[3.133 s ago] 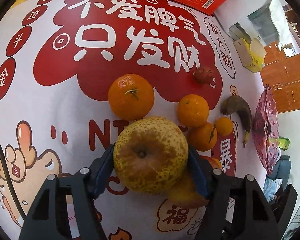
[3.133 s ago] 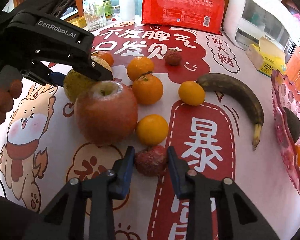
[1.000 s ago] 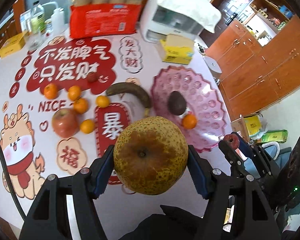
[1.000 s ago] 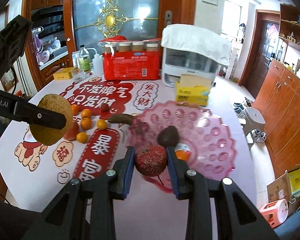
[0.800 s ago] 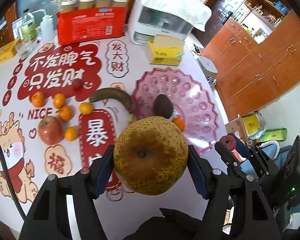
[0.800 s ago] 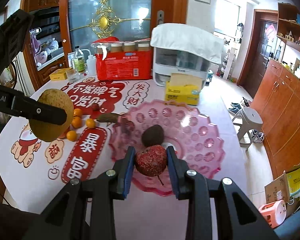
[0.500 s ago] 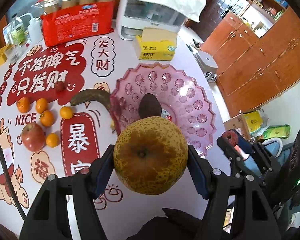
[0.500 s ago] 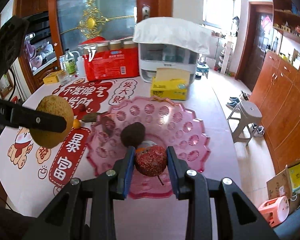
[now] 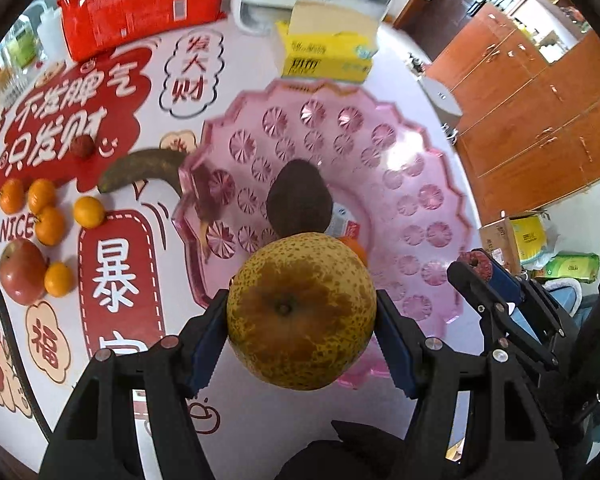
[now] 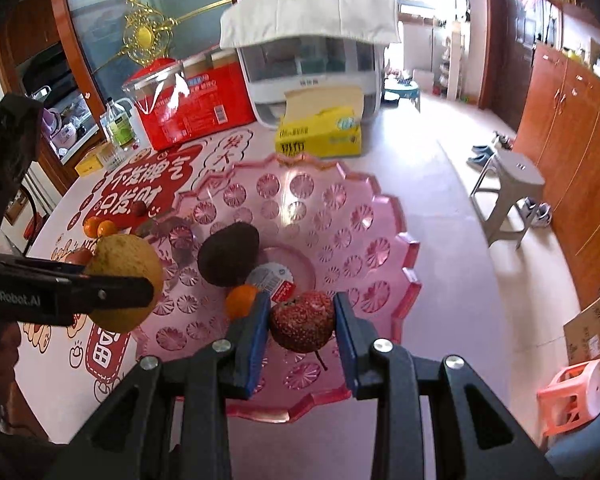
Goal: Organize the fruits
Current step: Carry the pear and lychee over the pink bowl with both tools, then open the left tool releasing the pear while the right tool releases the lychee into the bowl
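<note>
Left wrist view: the left gripper (image 9: 302, 332) pinches a big speckled yellow-brown pear (image 9: 301, 312) above the near rim of the pink scalloped plastic fruit tray (image 9: 404, 152), likely to set it beside the dark avocado (image 9: 299, 198); oranges (image 9: 50, 224), a red apple (image 9: 21, 272) and a blackened banana (image 9: 140, 168) lie on the red-and-white printed tablecloth (image 9: 112, 280). Right wrist view: the right gripper (image 10: 302, 326) squeezes a small bumpy red lychee-like fruit (image 10: 302, 326) over the tray's near side, wooden cabinets (image 10: 572, 152) and a grey stool (image 10: 508, 184) beyond.
</note>
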Tool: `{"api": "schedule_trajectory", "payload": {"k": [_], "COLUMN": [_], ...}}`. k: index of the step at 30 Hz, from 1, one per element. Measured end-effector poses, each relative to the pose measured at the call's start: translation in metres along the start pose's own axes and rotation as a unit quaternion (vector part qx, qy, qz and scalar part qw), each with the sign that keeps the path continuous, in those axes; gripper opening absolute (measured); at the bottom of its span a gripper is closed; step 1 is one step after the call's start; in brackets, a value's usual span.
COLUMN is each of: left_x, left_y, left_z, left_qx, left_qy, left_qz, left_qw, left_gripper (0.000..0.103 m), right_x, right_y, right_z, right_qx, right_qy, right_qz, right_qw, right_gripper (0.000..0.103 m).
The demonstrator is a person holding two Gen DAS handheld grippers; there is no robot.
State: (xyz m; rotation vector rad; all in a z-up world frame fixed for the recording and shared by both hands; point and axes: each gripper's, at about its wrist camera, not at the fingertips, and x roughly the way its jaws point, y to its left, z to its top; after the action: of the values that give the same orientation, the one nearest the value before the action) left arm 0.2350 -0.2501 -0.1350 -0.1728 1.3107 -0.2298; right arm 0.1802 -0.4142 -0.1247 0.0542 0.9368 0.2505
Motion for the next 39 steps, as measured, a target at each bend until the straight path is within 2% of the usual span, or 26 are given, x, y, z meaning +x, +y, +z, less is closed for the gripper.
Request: {"api": "schedule_trajectory", "payload": {"k": [7, 17, 20, 22, 24, 26, 27, 39], "left_x": [0.020, 0.036, 0.040, 0.039, 0.033, 0.022, 0.017, -0.020], "left_y": [0.000, -0.003, -0.004, -0.004, -0.004, -0.008, -0.010, 0.000], "left_z": [0.009, 0.013, 0.014, 0.014, 0.014, 0.015, 0.015, -0.010], "left_qx": [0.002, 0.003, 0.004, 0.003, 0.006, 0.017, 0.024, 0.005], "left_qy": [0.017, 0.039, 0.045, 0.044, 0.029, 0.005, -0.006, -0.039], "left_qz": [0.019, 0.026, 0.030, 0.029, 0.019, 0.019, 0.022, 0.003], "left_qw": [0.9997, 0.9989, 0.9985, 0.9986, 0.9994, 0.9997, 0.9994, 0.9992], "left_gripper": [0.068, 0.068, 0.068, 0.068, 0.070, 0.079, 0.080, 0.080], "right_x": [0.030, 0.042, 0.041, 0.038, 0.035, 0.031, 0.030, 0.003], "right_y": [-0.002, -0.006, -0.009, -0.011, -0.012, -0.014, -0.014, -0.005], "right_z": [0.002, 0.000, 0.002, 0.002, 0.002, 0.002, 0.002, -0.007], "right_qx": [0.003, 0.006, 0.012, 0.020, 0.025, 0.030, 0.031, 0.052], "right_qy": [0.037, 0.055, 0.054, 0.048, 0.043, 0.040, 0.039, 0.024], "right_qz": [0.019, 0.028, 0.028, 0.025, 0.024, 0.020, 0.019, 0.026], "right_qw": [0.999, 0.998, 0.998, 0.998, 0.998, 0.999, 0.999, 0.998], "right_gripper": [0.032, 0.033, 0.039, 0.051, 0.054, 0.055, 0.056, 0.056]}}
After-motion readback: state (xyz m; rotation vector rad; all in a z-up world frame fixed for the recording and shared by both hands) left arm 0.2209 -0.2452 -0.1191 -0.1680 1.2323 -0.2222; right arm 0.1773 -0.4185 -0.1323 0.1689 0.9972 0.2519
